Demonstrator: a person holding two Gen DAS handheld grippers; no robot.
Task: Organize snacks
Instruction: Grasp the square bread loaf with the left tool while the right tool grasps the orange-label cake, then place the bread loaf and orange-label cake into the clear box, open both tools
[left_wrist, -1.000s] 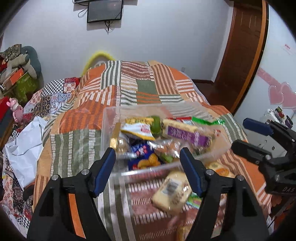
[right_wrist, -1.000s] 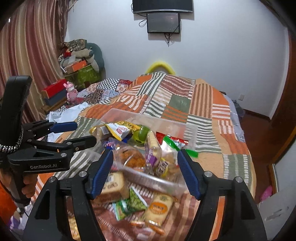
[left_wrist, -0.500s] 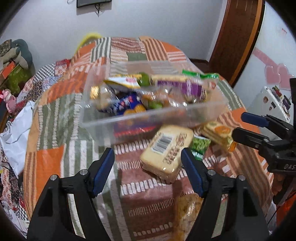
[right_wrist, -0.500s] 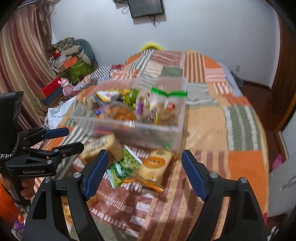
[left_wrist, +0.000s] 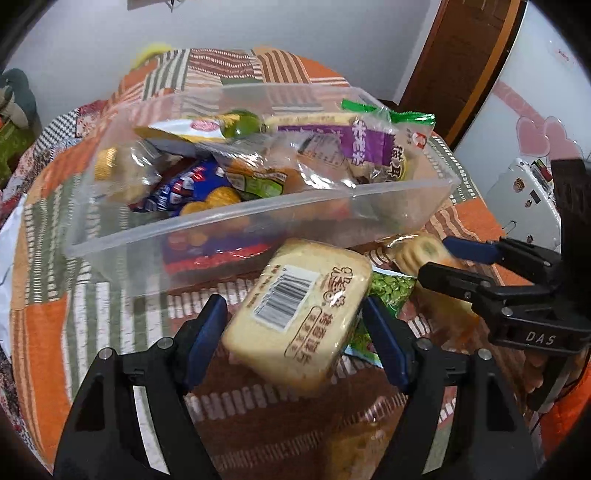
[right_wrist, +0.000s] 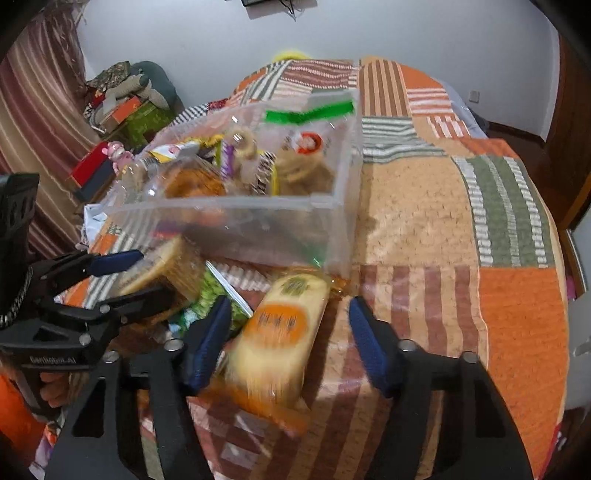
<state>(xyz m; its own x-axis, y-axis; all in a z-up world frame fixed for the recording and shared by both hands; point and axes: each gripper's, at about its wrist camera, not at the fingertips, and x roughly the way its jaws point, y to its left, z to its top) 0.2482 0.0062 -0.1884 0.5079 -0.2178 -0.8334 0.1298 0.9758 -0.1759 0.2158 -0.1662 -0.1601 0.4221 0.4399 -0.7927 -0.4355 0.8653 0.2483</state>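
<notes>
A clear plastic bin (left_wrist: 207, 221) (right_wrist: 229, 201) full of snack packets stands on the bed. In front of it lie loose packs. A beige cake pack with a barcode (left_wrist: 299, 314) lies between the jaws of my left gripper (left_wrist: 295, 339), which are opening; the pads do not press on it. A yellow pack with an orange label (right_wrist: 277, 332) lies between the closing jaws of my right gripper (right_wrist: 290, 343), with a gap on its right side. A green pea packet (left_wrist: 391, 291) (right_wrist: 210, 291) lies between the two packs.
The striped patchwork bedspread (right_wrist: 424, 221) runs bare to the right of the bin. A white cabinet with pink hearts (left_wrist: 535, 147) and a brown door (left_wrist: 461, 66) are on the right. Boxes and soft toys (right_wrist: 122, 103) pile up by the curtain on the left.
Both grippers have sunk and tipped down toward the loose packs in front of the bin. Each pack now sits between a pair of jaws. The right jaws stand narrower than before.
</notes>
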